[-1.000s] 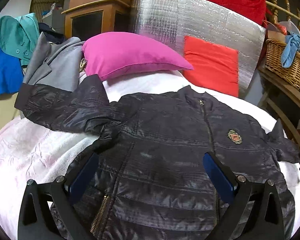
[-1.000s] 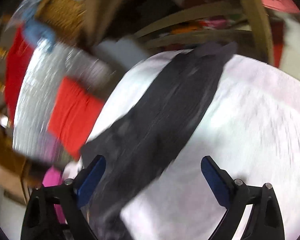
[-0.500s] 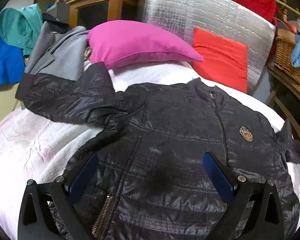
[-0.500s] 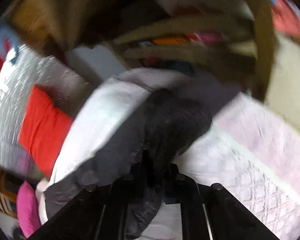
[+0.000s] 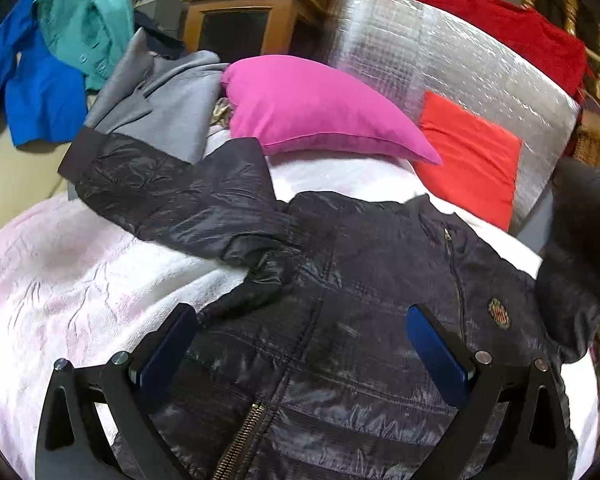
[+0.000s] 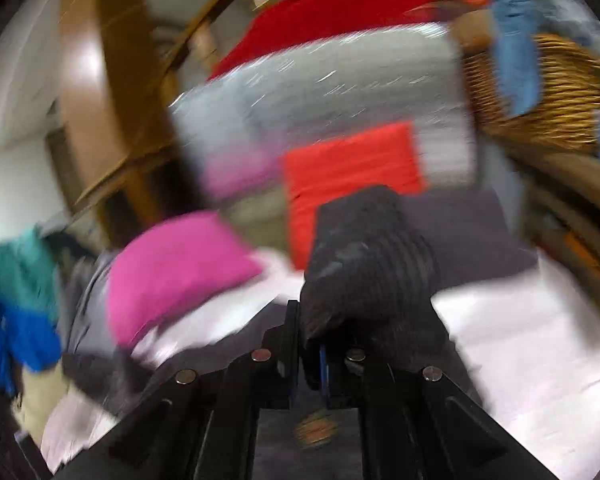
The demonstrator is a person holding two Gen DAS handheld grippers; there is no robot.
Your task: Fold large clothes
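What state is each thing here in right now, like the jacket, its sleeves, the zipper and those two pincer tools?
Black jacket: spread front-up on the white bedspread.
Zipper: closed.
Left sleeve: lying stretched out flat.
Right sleeve: pinched and lifted off the bed.
Left gripper: open, holding nothing.
Right gripper: shut on the sleeve.
Pink pillow: resting behind the jacket.

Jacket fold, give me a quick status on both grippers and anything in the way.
Left gripper open, hovering over the jacket. Right gripper shut on the jacket's sleeve cuff, lifted. Other sleeve spread out flat. Pink pillow beyond the collar, not blocking.
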